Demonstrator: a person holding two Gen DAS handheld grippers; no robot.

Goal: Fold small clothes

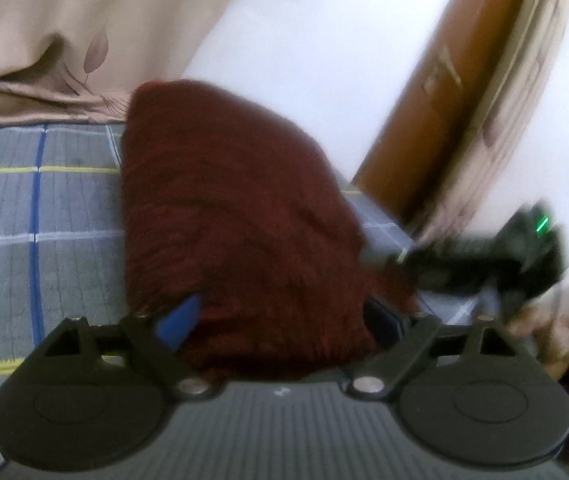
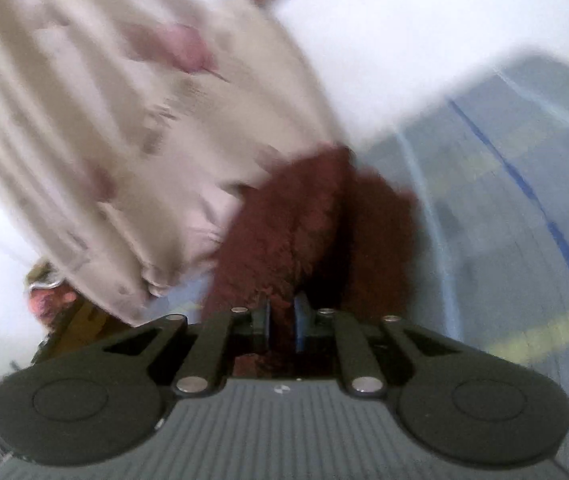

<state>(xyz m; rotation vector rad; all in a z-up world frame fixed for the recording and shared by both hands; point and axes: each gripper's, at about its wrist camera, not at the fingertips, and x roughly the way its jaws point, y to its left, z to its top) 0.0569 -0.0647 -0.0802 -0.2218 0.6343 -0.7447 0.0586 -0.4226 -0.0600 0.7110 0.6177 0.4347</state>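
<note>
A dark red fuzzy garment hangs or lies in front of my left gripper, whose blue-padded fingers stand wide apart with the cloth between them. In the right wrist view the same garment is pinched between the close-set blue pads of my right gripper, and it rises bunched above the fingers. The right gripper also shows as a black blurred shape in the left wrist view, at the garment's right edge.
A grey plaid bedsheet with blue, white and yellow lines lies beneath, also in the right wrist view. A beige leaf-print curtain hangs behind. A brown wooden door and white wall stand at right. Both views are motion-blurred.
</note>
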